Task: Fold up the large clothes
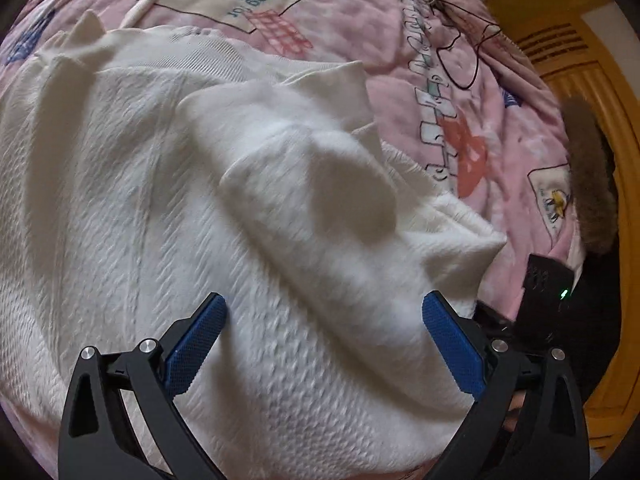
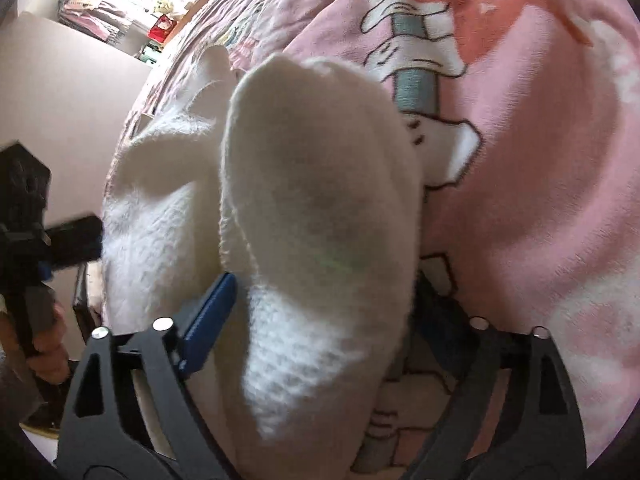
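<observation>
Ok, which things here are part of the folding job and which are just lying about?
Part of the job:
white sweater
left gripper, open over it
right gripper, open, a sweater fold between its fingers

Lying about:
pink blanket
black cable
brown fur trim

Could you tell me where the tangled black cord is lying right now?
In the left wrist view, the black cord lies top right on the pink blanket, beyond the white garment.
</observation>
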The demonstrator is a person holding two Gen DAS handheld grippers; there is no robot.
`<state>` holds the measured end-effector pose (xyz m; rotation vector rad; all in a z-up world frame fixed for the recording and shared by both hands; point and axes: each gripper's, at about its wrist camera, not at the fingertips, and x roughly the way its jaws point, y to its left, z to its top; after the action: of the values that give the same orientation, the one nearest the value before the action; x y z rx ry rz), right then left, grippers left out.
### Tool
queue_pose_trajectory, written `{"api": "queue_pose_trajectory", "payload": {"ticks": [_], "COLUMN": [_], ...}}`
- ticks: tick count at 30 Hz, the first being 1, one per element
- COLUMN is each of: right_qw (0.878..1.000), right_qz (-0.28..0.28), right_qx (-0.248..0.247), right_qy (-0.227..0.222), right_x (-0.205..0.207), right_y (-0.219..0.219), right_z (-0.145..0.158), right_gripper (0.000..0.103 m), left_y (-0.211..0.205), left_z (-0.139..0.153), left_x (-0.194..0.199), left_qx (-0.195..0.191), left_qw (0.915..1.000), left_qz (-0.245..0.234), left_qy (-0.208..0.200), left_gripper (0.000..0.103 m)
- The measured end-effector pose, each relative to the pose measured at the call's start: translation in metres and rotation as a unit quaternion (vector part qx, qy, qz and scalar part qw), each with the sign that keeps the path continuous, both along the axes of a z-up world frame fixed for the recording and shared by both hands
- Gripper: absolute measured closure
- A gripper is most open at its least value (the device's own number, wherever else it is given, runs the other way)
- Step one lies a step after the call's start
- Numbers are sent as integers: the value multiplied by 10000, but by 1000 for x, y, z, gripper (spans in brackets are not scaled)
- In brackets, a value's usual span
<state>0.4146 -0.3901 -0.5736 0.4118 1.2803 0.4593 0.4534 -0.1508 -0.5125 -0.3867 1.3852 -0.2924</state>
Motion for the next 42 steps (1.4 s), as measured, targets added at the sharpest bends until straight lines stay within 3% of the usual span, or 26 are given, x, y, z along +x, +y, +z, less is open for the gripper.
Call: {"api": "queue_pose_trajectory", "payload": {"ticks": [3, 4, 6, 9, 11, 12, 13, 15, 17, 19, 22, 24, 32, 35, 38, 42], "right_qw": [9995, 9990, 9986, 9981, 9980, 9979, 9978, 9972, 9969, 9973, 9969, 9946, 9917, 9839, 9916, 9973], "right_qz": [68, 78, 118, 242, 263, 259, 257, 255, 171, 93, 105, 176, 85, 349, 253, 99], "right_qx": [-263, -352, -416, -409, -388, -374, -357, -410, -421, -351, -431, -773, -972, -1366, -875, -47], "right_qy": [-160, -252, -320, -389, -433, -461, -487, -568, -638, -645, -643, -667, -834, -1101, -917, -725], "right_x": [-5, -7, -10, -12, -13, -15, -16, -19, -24, -26, -27, -24, -31, -37, -37, -32], "right_y": [4, 5, 4, 2, -2, -4, -5, -4, -4, -3, -5, 4, 13, 32, 43, 61], "right_z": [6, 9, 11, 17, 25, 26, 30, 39, 49, 55, 61, 63, 86, 100, 100, 122], "right_gripper": [21, 26, 48, 65, 72, 75, 76, 79, 83, 87, 89, 89, 91, 92, 93, 93], "left_y": [-11, -14, -23, -22, -17, -16, -17, -21, -26, -29, -35, -39, -40, -35, -26, -7], "left_z": [12, 15, 7, -13, -14, -12, -9, -5, 1, 7, 16, 21, 57, 67, 68, 81], "left_x": [9, 11, 21, 33, 36, 37, 39, 40, 42, 41, 42, 42, 43, 41, 40, 37], "left_qx": [-114, -152, -158, -409, -576, -644, -767, -953, -880, -904, -919, -865, -941, -864, -811, -765], "left_qw": [9999, 9998, 9998, 9977, 9961, 9957, 9955, 9943, 9954, 9953, 9950, 9951, 9916, 9910, 9918, 9908], "left_qz": [8, -29, -72, 204, 390, 397, 314, 129, -50, -200, -360, -466, -824, -937, -915, -1020], "left_qy": [-113, -122, 126, 506, 543, 529, 460, 459, 367, 274, 177, 91, -319, -402, -382, -463], "left_gripper": [8, 8, 8, 9, 22, 33, 52, 70, 73, 83, 86, 88, 92, 93, 93, 93]}}
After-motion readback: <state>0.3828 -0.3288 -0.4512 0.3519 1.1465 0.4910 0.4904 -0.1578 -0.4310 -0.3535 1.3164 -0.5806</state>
